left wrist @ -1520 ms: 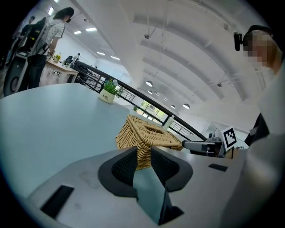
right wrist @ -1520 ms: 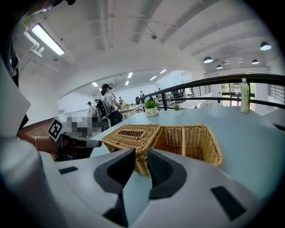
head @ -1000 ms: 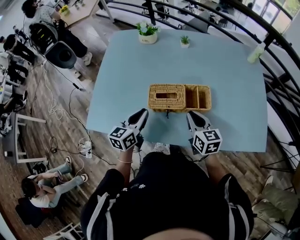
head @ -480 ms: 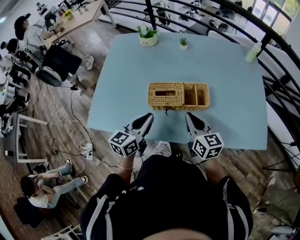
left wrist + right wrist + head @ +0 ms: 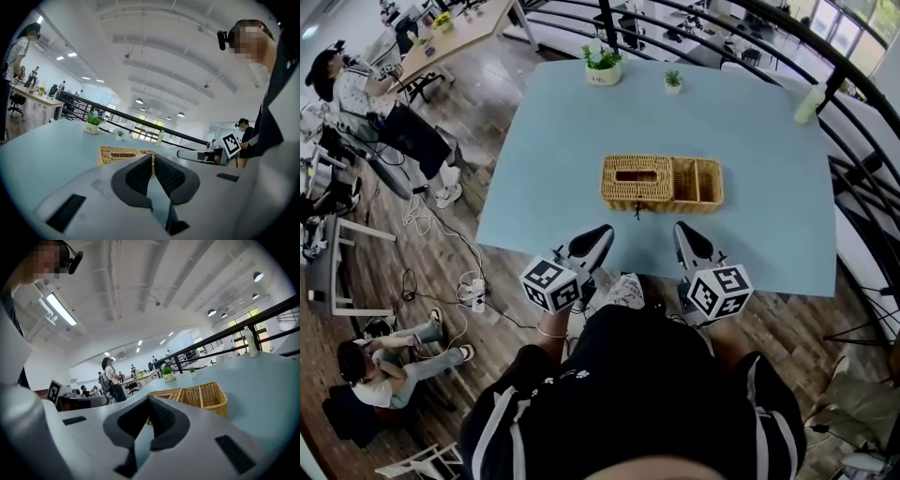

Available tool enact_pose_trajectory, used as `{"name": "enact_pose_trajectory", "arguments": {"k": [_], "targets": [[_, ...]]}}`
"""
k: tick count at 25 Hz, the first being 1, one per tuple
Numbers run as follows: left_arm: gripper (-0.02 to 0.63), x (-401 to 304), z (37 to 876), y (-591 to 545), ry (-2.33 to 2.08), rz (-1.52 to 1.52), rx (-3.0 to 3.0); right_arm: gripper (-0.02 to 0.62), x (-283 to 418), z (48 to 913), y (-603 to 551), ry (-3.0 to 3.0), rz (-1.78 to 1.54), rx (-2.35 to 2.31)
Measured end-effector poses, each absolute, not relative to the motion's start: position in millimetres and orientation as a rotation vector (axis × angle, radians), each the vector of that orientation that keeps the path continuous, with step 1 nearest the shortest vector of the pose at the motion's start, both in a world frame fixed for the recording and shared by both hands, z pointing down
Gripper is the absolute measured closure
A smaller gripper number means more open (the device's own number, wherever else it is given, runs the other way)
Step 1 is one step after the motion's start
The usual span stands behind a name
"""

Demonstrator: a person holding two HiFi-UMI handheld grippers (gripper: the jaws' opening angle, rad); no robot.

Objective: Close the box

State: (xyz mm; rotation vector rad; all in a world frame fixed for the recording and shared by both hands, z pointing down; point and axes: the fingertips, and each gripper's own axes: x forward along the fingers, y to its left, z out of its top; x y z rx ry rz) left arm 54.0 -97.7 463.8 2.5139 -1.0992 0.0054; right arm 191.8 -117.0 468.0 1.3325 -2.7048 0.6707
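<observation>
The left claw (image 5: pixel 602 232) and right claw (image 5: pixel 682 230) are held out before the torso, side by side but apart, pointing forward, nearly level and slightly inward, each with its jaws pressed together and nothing between them.

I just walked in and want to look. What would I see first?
The woven wicker box in the middle of the pale blue table catches the eye first. Next come the left gripper and right gripper, both shut and empty, at the table's near edge, short of the box.
</observation>
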Motion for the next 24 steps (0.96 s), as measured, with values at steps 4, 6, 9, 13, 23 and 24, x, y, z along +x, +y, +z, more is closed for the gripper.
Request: {"name": "enact_pose_trajectory", "arguments": {"k": [4,6,9,13,23,24], "targets": [[0.581,52,465,-95,-1.108,0.009,2.517,0.595,188,470,-114,-2.704,0.673,1.310],[0.581,49,467,-95,-1.115,0.013,2.514,0.595,185,470,-114,-2.712,0.674,1.295],[0.581,46,465,-92,-1.128,0.009,2.513,0.595,181,468,-111,-2.720,0.669,1.277],[0.581,43,462,-88,-1.142,0.010,2.511,0.595,179,465,-108,-2.725,0.660,1.262],[0.581,47,464,-93,-1.151,0.026,2.502,0.595,183,467,-113,-2.724,0.674,1.250],[0.581,49,463,-94,-1.150,0.026,2.504,0.595,185,467,-113,-2.725,0.674,1.250]]}}
